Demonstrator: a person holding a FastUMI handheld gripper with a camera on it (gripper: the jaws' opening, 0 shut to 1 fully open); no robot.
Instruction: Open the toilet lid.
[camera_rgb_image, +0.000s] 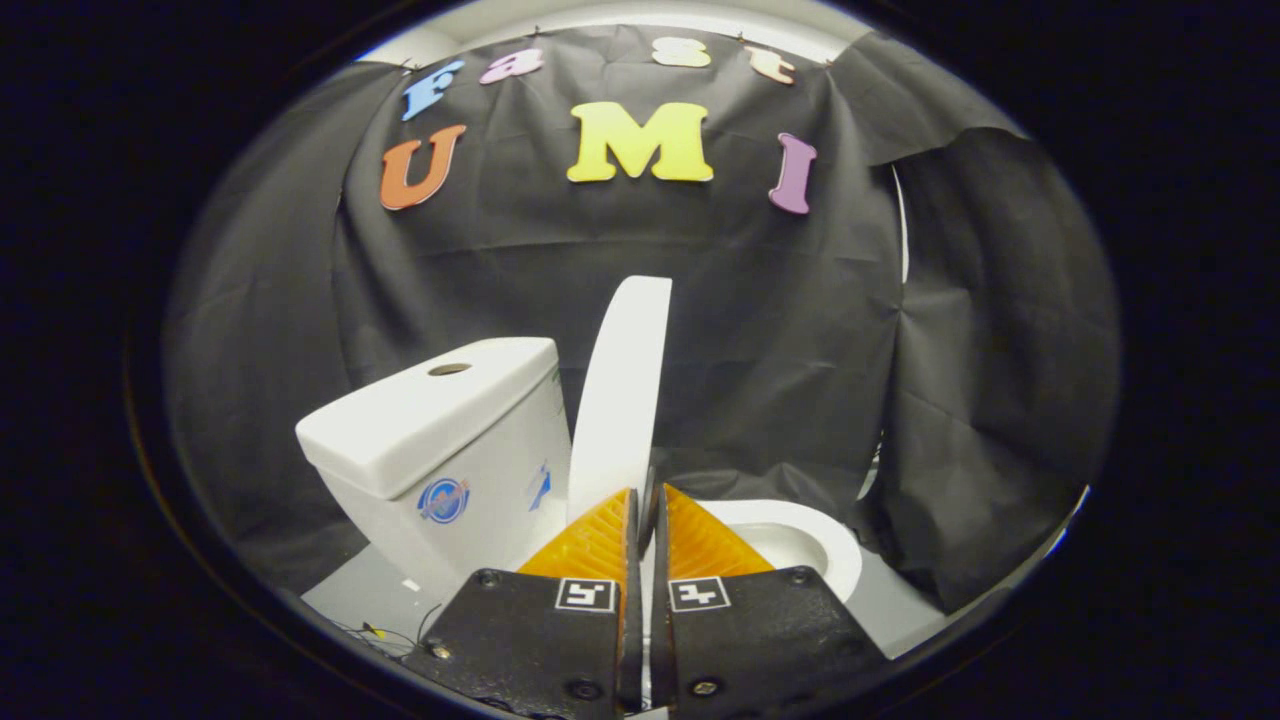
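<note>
Gripper (645, 520): fingers drawn almost together, only a thin slit left between them; clenched on the lower edge of the lid.
Fingers (600, 545): both press against the thin edge of the lid, one on each face, at the tips.
Finger bodies: two dark blocks nearest the camera, each carrying a small square printed marker (585, 594) near its inner edge.
Lid (625, 400): white, raised to nearly upright, seen edge-on; it rises from between the fingertips and leans slightly toward the right at its top.
Lid position: between the tank and the bowl, standing just right of the tank's side wall.
Tank (440, 440): white, left of the lid and beyond the left finger; round hole in its top cover; blue round sticker on the front, a smaller blue mark on the side facing the lid.
Bowl (800, 540): white, open, just beyond the right finger; rim and hollow visible.
Floor (370, 595): pale grey, under the toilet; thin wires lie on it near the left finger.
Backdrop (760, 330): black cloth, creased, behind the toilet.
</note>
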